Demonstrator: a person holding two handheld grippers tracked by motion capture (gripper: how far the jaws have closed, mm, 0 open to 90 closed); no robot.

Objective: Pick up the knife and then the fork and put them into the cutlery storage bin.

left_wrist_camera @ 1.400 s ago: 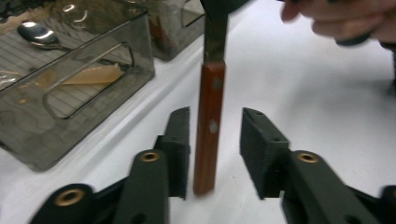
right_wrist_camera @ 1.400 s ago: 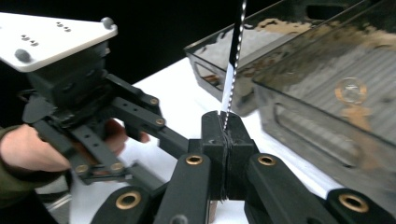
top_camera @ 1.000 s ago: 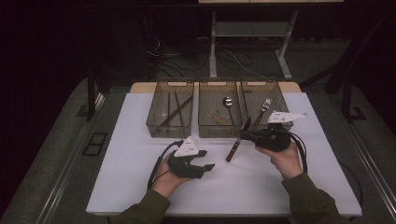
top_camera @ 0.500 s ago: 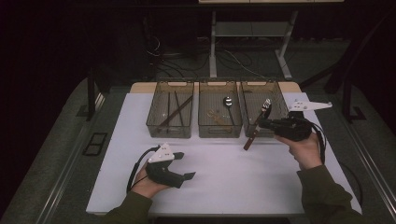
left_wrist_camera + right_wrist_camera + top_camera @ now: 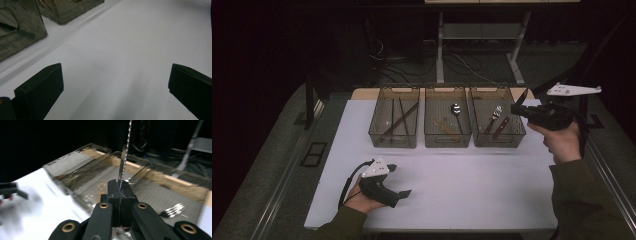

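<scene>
The right gripper (image 5: 518, 107), closed on a knife (image 5: 124, 157), holds it above the right bin (image 5: 497, 141), so lowering and releasing seems next, while the left gripper (image 5: 398, 181) waits wide open and empty over the tabletop (image 5: 472, 175).

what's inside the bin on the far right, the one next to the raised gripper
The right bin holds a fork and a dark-handled utensil lying side by side. Its tinted front wall dims the floor, so anything smaller there can't be made out.
</scene>
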